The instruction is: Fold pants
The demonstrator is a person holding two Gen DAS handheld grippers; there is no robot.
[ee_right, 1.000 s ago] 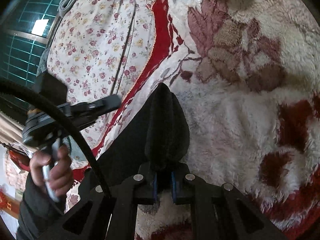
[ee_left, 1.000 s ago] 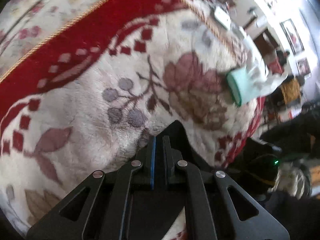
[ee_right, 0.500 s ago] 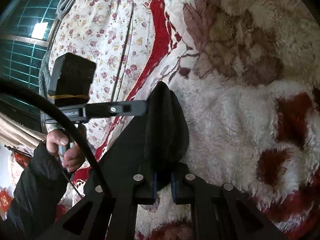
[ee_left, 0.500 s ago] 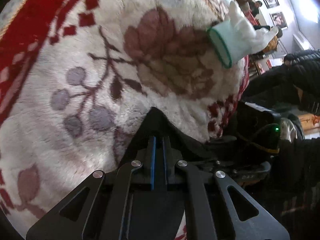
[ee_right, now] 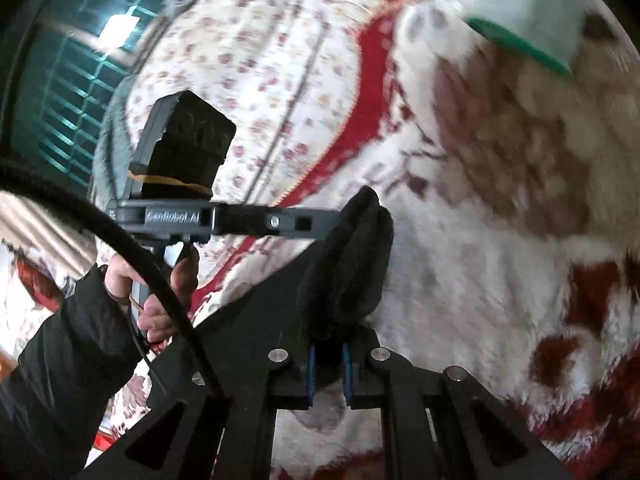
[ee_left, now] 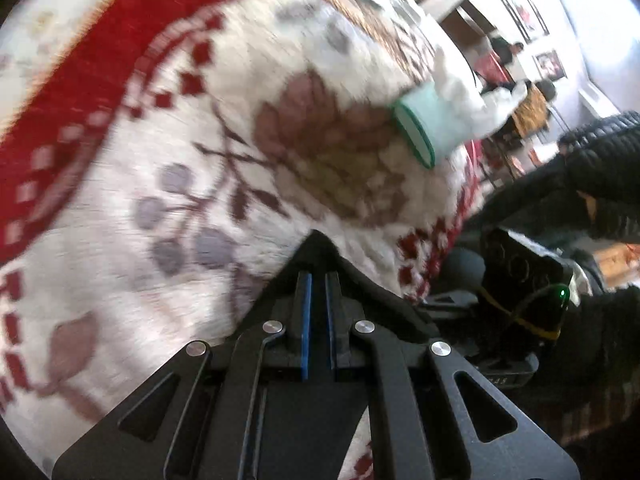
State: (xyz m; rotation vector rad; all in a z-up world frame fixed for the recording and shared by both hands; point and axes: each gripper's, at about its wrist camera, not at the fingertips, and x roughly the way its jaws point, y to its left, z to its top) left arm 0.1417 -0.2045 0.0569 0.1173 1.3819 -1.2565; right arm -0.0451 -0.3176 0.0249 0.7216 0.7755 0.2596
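The pants are black fabric. In the left wrist view my left gripper (ee_left: 318, 280) is shut on a black fold of the pants (ee_left: 320, 250), held over a fluffy white blanket with red and brown flowers (ee_left: 160, 168). In the right wrist view my right gripper (ee_right: 328, 354) is shut on a thick bunch of the pants (ee_right: 348, 268); the cloth stretches left toward the left gripper (ee_right: 240, 220), held by a hand. Most of the pants hang below the frames, hidden.
A white glove with a green cuff (ee_left: 432, 128) lies on the blanket at the far right; it also shows in the right wrist view (ee_right: 524, 20). A floral sheet (ee_right: 260, 60) covers the far side. The blanket's edge (ee_left: 436, 256) drops off at right, with dark clutter beyond.
Both grippers have kept their hold on the pants and lifted and swung. In the right wrist view the left gripper has risen and come closer to the right one. The views are blurred by motion.
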